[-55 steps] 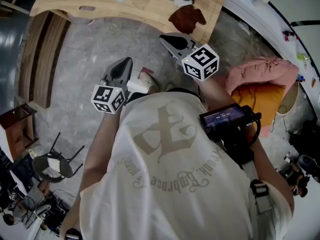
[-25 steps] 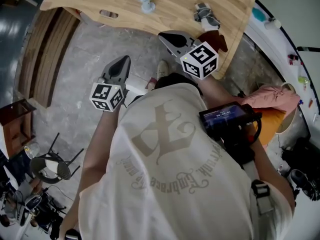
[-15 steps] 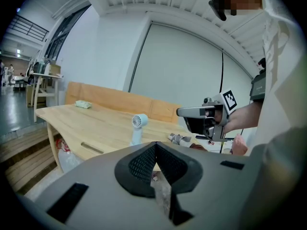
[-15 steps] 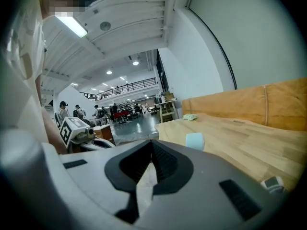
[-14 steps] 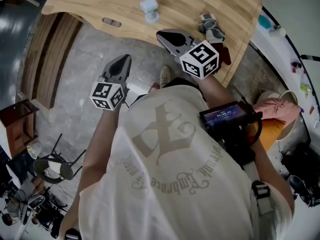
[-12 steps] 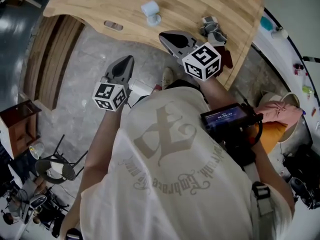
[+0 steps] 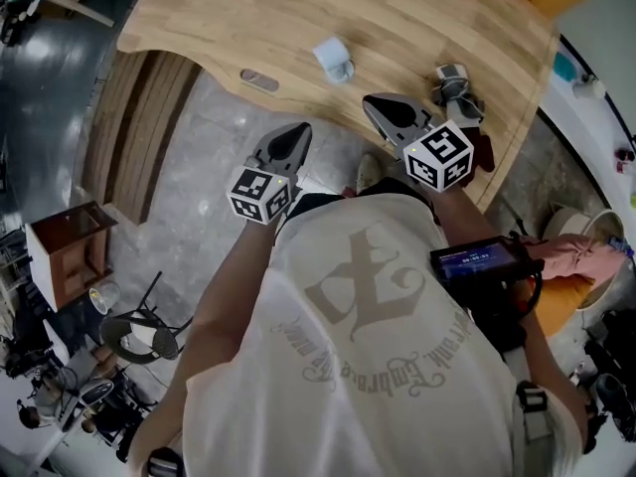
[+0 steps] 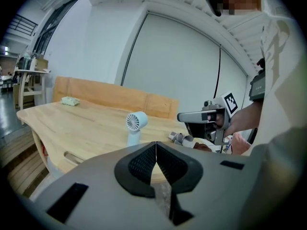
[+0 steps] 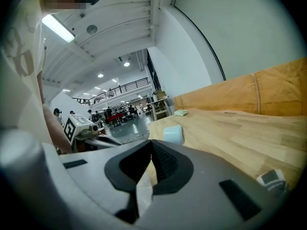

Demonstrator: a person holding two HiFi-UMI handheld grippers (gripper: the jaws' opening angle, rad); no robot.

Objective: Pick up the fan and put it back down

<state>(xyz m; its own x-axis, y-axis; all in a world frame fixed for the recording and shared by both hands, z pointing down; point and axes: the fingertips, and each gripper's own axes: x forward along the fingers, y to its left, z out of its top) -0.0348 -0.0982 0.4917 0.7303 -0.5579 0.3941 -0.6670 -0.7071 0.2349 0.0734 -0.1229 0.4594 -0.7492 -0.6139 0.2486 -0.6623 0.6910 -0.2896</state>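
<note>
standing on the table [image 7: 248,8], fan [image 7: 334,59]; left tool [image 7: 300,128], right tool [image 7: 371,101] closed

Seen along the right gripper [image 9: 152,143], only the fan's [image 9: 173,133] pale blue head clears the gripper body; its stand is hidden. The counter [image 7: 248,8] runs off the head view's top edge. A pale green item [image 8: 70,100] at its far end is too small to identify.

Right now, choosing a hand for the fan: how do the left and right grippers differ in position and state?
The right gripper is over the table edge; the left gripper is short of it, above the floor. The right gripper is close to the grey object; the left gripper is far from it. Both are shut and empty.
</note>
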